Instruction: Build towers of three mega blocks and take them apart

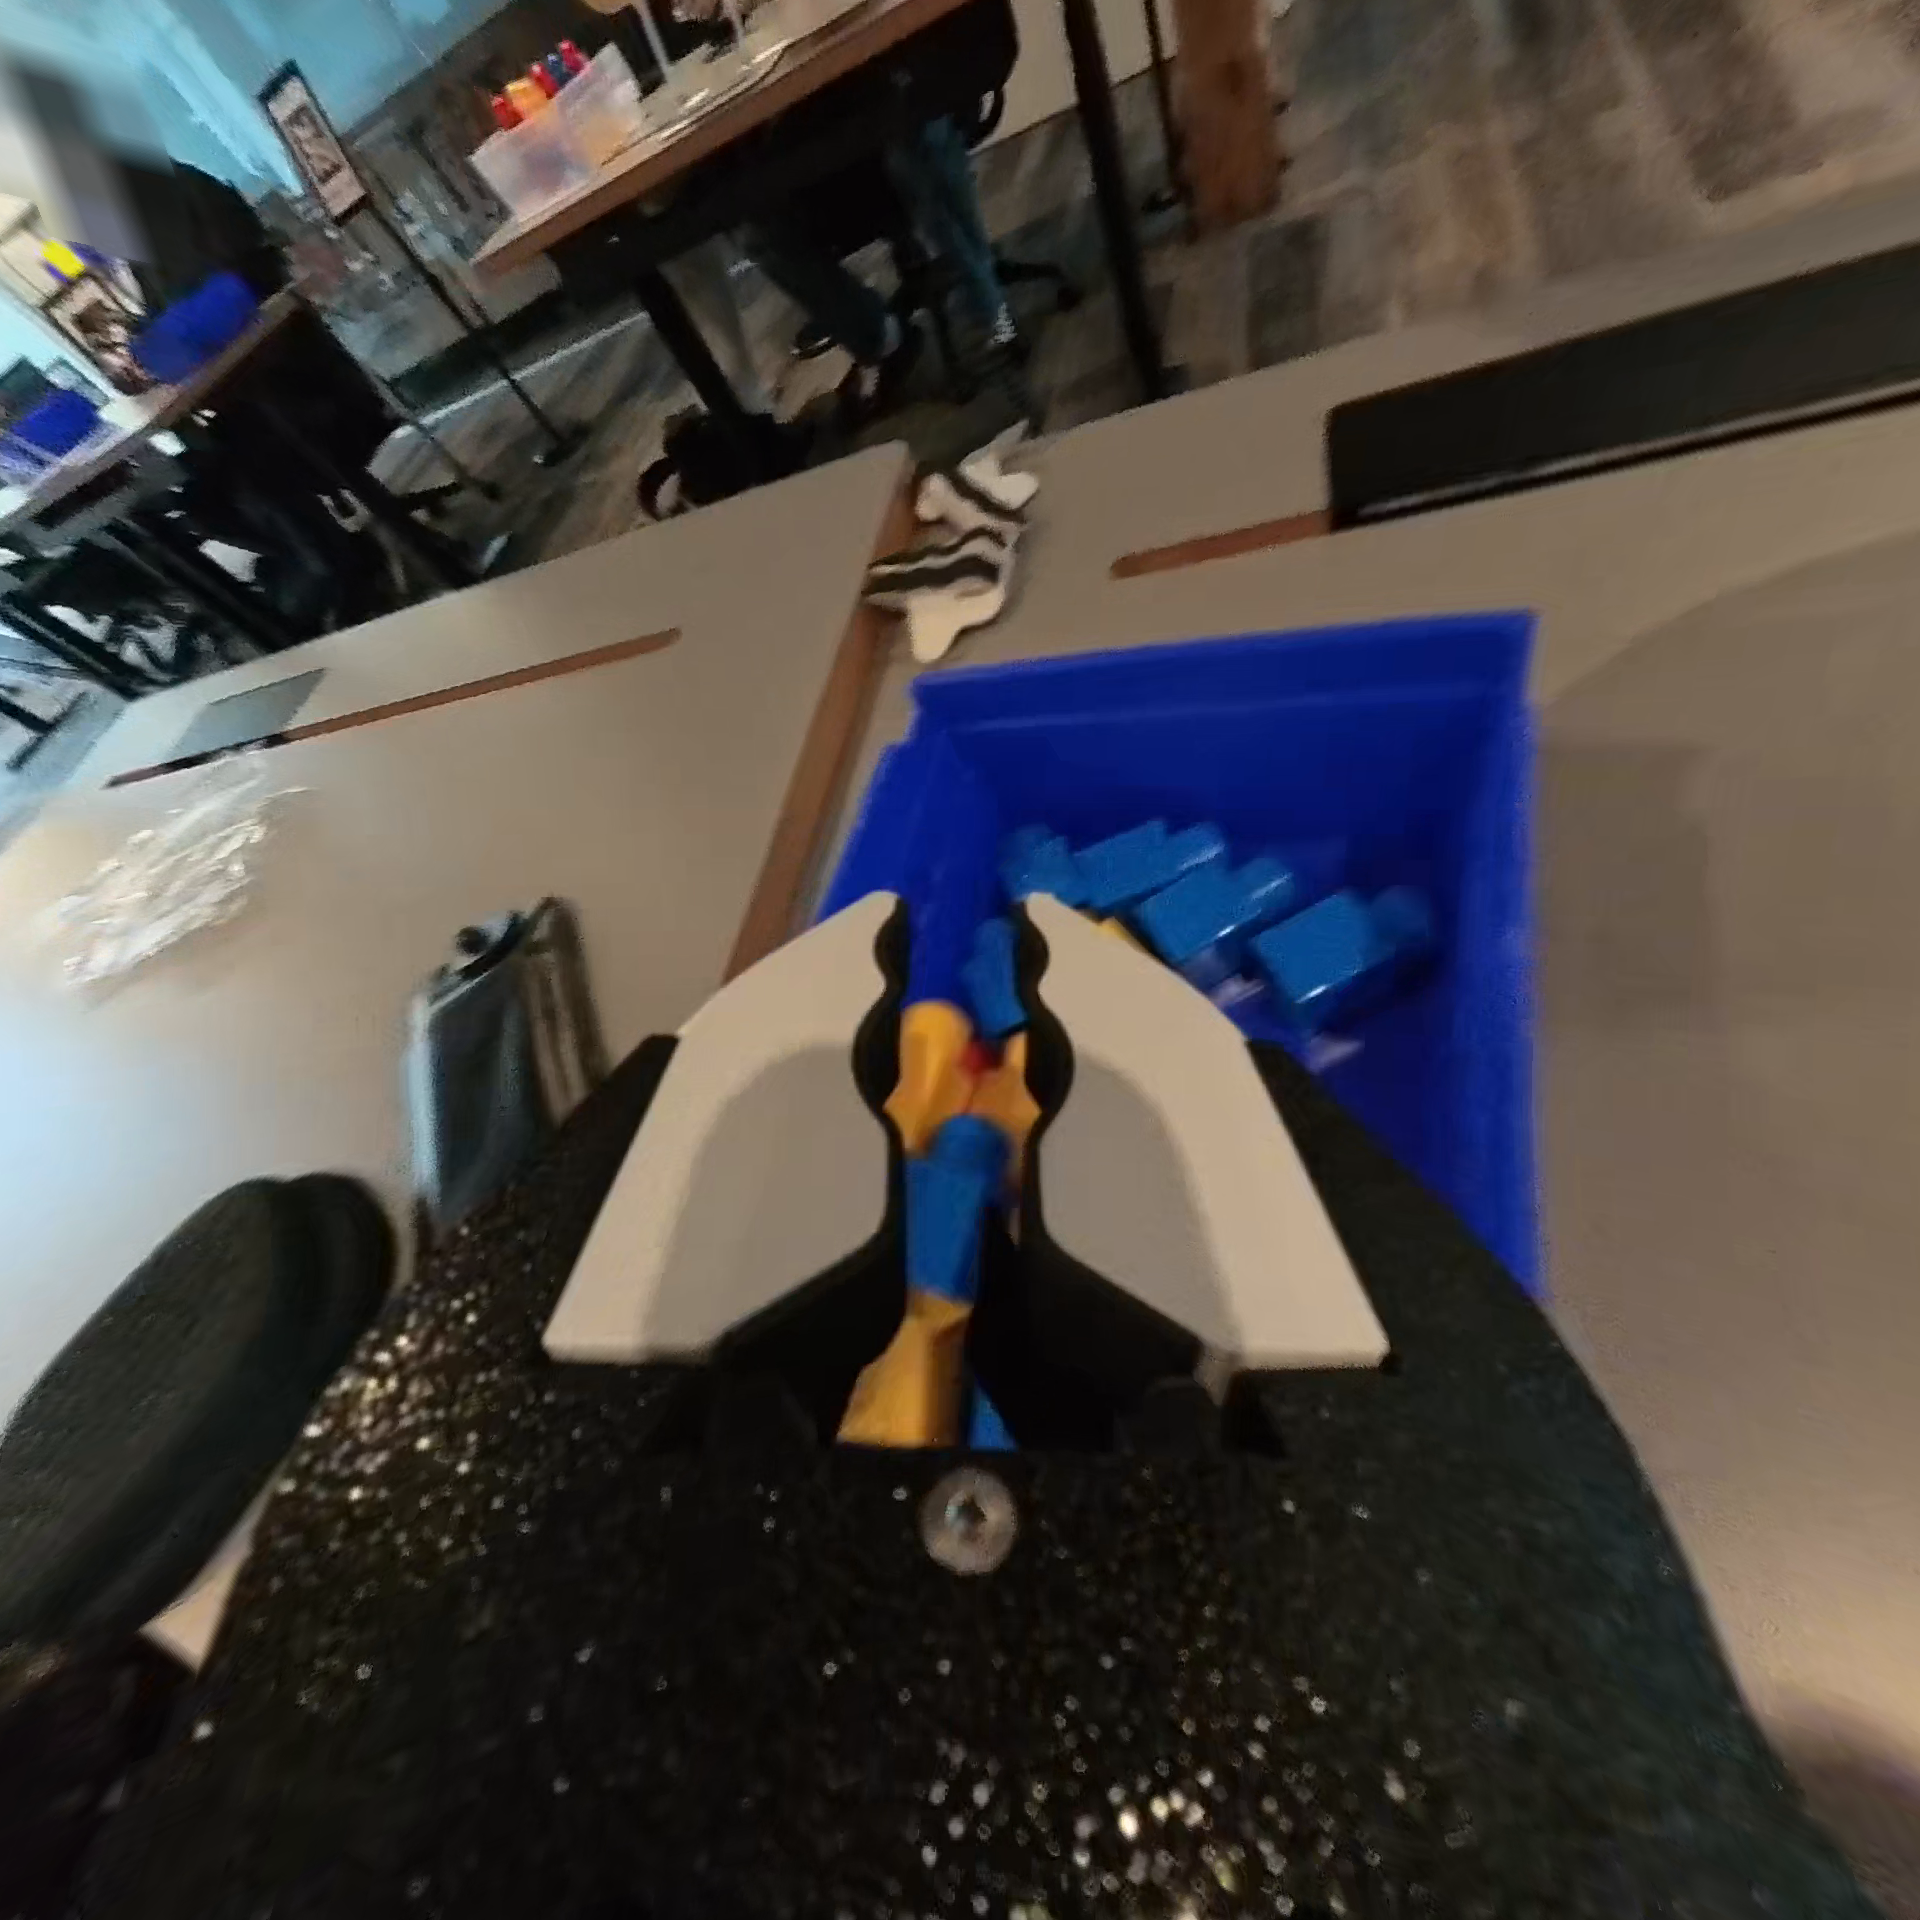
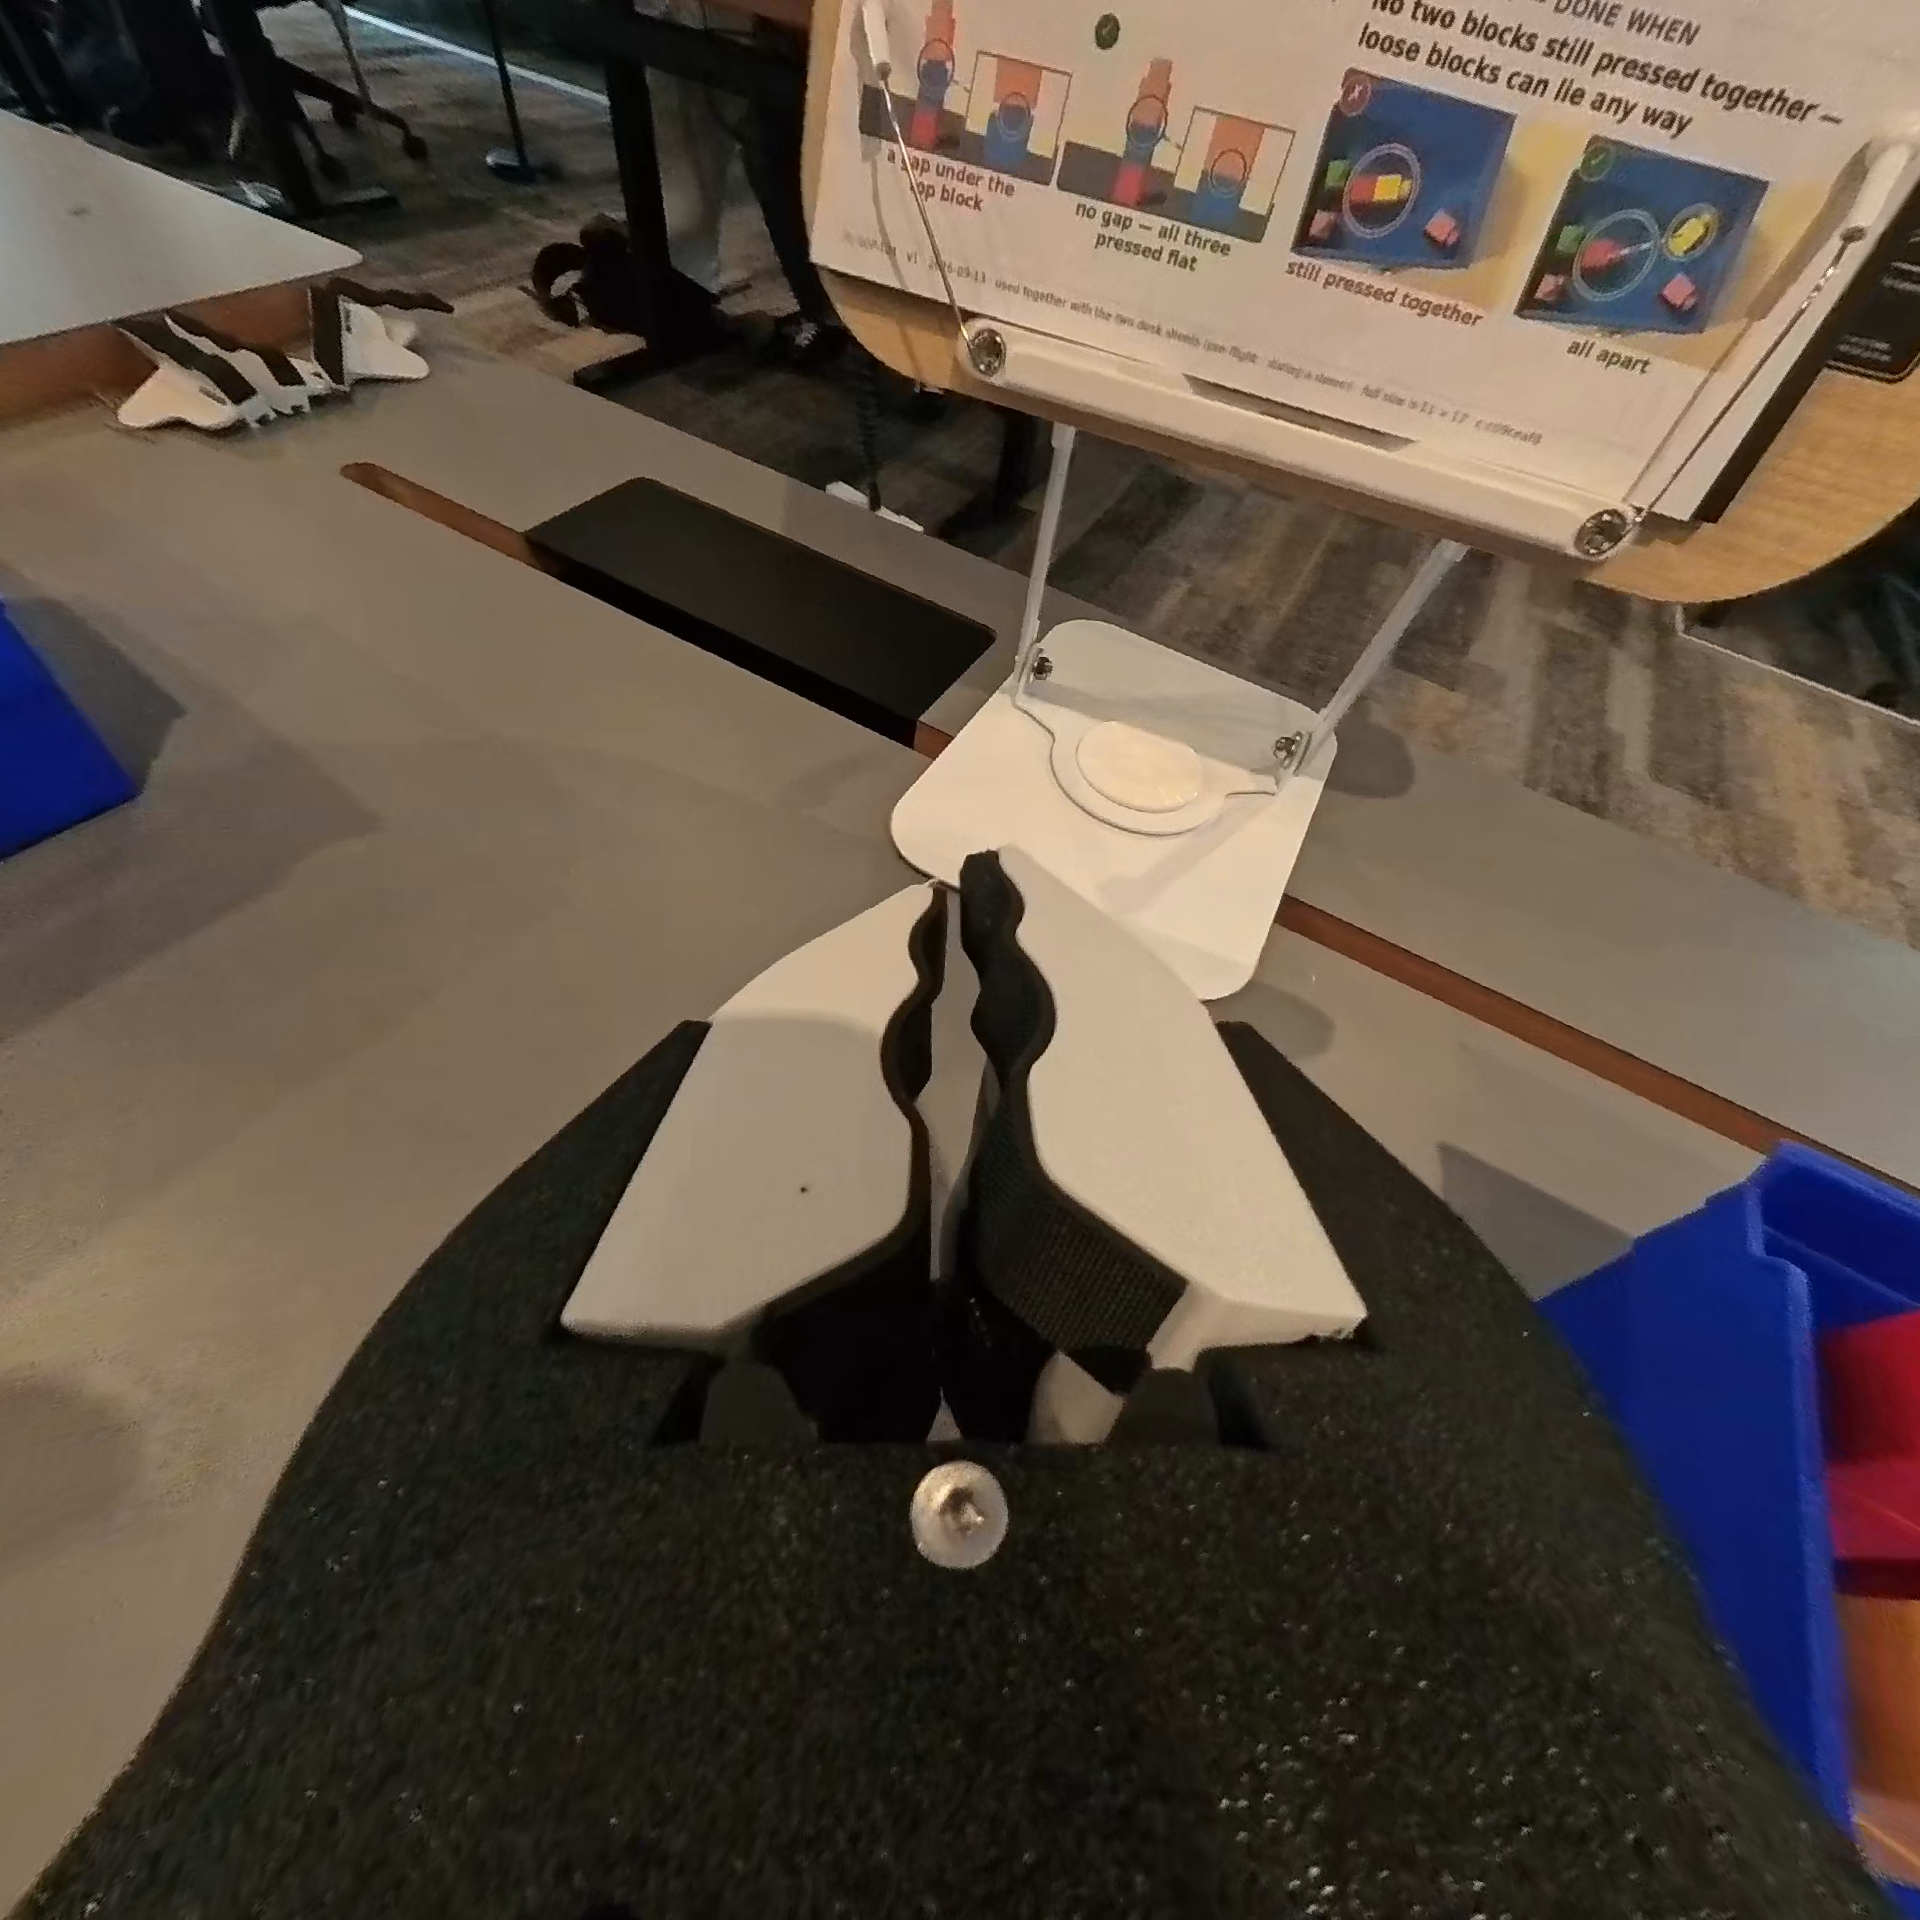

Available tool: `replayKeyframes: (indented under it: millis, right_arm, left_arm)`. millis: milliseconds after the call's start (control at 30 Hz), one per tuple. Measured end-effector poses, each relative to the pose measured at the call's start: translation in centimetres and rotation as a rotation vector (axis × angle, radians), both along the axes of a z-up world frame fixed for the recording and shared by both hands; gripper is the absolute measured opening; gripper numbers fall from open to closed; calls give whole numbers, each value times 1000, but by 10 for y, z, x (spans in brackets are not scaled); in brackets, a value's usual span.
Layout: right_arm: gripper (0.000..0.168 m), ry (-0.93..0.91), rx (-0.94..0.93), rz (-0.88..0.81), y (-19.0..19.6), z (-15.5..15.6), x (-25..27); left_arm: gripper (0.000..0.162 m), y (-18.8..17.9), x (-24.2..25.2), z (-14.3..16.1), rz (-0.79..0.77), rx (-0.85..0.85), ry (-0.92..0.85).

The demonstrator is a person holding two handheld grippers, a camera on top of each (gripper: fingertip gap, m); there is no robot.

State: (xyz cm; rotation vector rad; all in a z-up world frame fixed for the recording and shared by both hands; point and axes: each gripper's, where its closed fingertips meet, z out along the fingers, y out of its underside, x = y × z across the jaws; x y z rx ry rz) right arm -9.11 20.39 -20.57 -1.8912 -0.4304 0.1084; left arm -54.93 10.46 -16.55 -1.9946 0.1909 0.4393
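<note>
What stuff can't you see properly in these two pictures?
- Left wrist view: the yellow and blue blocks behind the left gripper are mostly hidden by its white fingers; whether they are joined is unclear.
- Left wrist view: motion blur smears the loose blue blocks in the blue plastic bin; their count is unclear.
- Right wrist view: the red block in the second blue bin is cut off by the right edge.

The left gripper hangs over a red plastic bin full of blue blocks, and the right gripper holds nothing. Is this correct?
Not quite: in the left wrist view the plastic bin under the left gripper is blue, not red. The blue blocks lie in it, and the right gripper holds nothing.
</note>
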Motion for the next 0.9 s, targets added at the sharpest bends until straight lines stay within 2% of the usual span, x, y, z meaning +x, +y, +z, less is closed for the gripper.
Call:
replayKeyframes:
  millis: [67, 200, 467, 767, 833, 900]
  right_arm:
    - [4, 22, -10, 7, 0, -2, 0]
    - [4, 33, -19, 27, -1, -3, -1]
    - [4, 51, 7, 59, -5, 7, -5]
    - [4, 52, 21, 93, -8, 12, -10]
    - [4, 52, 18, 95, -8, 11, -10]
    - [4, 53, 16, 95, -8, 11, -9]
  left_arm:
    - [25, -14, -21, -14, -25, -28, 0]
    - [50, -33, -46, -53, -80, -154, -19]
    - [52, -27, -46, -105, -156, -337, -64]
    - [55, -22, -62, -144, -103, -491, -71]
    - [48, -20, -60, -146, -121, -488, -66]
    - [42, -16, -56, -136, -136, -418, -49]
